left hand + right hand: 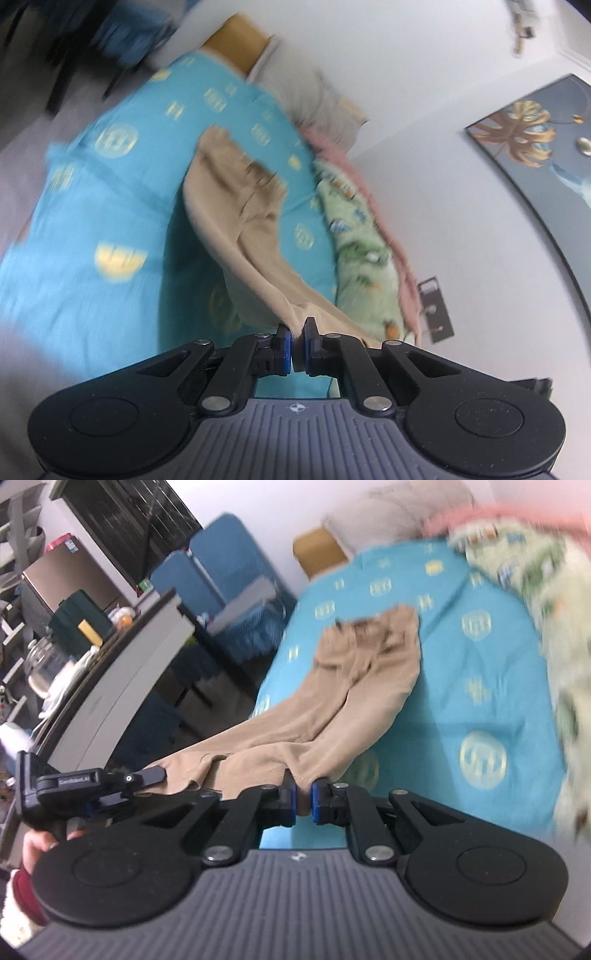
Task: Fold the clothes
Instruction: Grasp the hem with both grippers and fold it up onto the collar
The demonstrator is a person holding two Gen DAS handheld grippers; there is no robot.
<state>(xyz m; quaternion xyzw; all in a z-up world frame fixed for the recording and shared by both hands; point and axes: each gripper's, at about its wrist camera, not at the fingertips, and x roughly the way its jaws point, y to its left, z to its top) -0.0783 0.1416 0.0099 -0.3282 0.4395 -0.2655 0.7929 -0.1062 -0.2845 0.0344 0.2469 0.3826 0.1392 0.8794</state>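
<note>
A pair of tan trousers (236,206) stretches from the turquoise bed sheet (92,184) up toward both grippers. My left gripper (294,338) is shut on a bunched end of the tan fabric, which lifts off the sheet. In the right wrist view the trousers (354,686) hang partly over the bed's edge, and my right gripper (303,797) is shut on another end of the cloth. The left gripper (147,775) also shows at the left there, held by a hand (40,842), with tan cloth at its tip. Both views are blurred.
A green patterned blanket (354,236) with a pink edge lies along the wall side of the bed. A grey pillow (314,96) sits at the head. A cluttered table (122,657) and blue chairs (221,576) stand beside the bed. A framed picture (535,140) hangs on the wall.
</note>
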